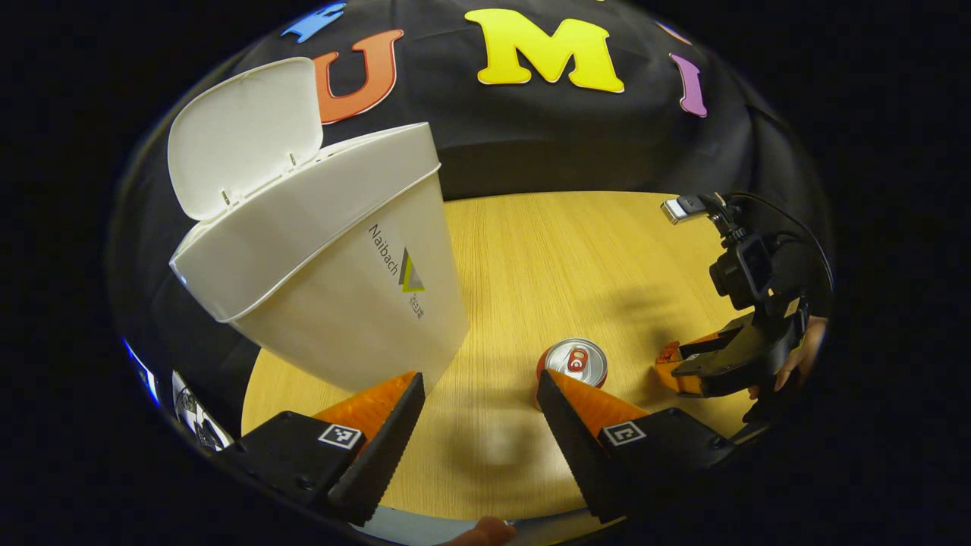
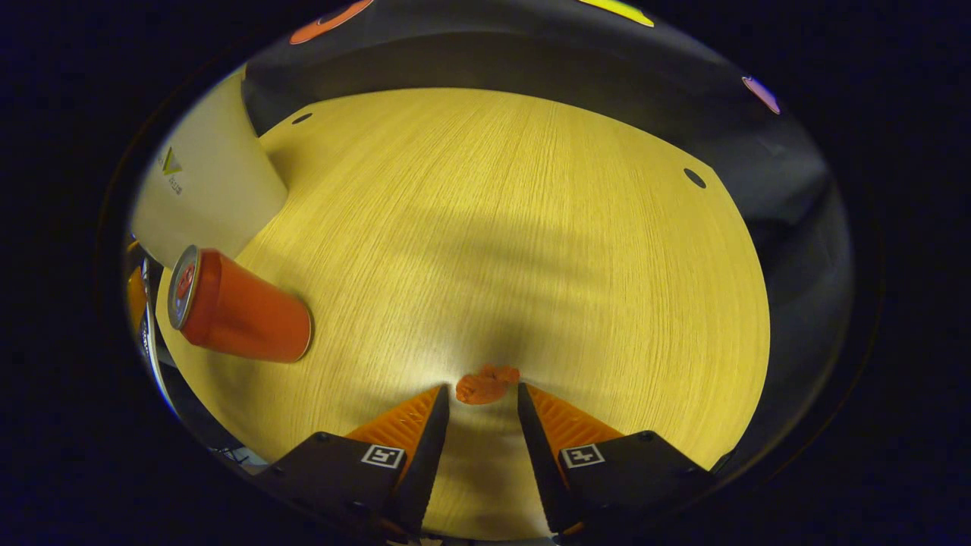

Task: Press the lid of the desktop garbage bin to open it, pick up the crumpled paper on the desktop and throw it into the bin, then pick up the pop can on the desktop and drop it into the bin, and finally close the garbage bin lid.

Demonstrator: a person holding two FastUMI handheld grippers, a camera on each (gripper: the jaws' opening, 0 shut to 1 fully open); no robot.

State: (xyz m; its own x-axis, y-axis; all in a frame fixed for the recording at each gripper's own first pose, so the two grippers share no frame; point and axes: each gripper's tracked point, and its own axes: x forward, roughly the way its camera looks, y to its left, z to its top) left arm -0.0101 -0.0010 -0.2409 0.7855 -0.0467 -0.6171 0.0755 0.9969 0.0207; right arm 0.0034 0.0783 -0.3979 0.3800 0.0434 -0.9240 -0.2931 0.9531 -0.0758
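Note:
The white desktop bin (image 1: 326, 265) stands at the left of the wooden table, its lid (image 1: 243, 136) flipped up and open. A red pop can (image 1: 574, 362) stands upright just beyond my left gripper (image 1: 479, 381), which is open with nothing between its fingers. In the right gripper view a small crumpled orange paper (image 2: 487, 384) sits right between the tips of my right gripper (image 2: 482, 390), whose fingers are drawn in against its two sides. The can (image 2: 235, 307) and the bin (image 2: 205, 182) lie off to that gripper's left. The right gripper (image 1: 671, 364) also shows to the right of the can.
The round wooden table (image 2: 516, 227) has a wide bare stretch ahead of the right gripper, with small dark holes (image 2: 693, 178) near its far rim. A hand (image 1: 800, 353) holds the right gripper at the table's right edge. Black cloth walls the back.

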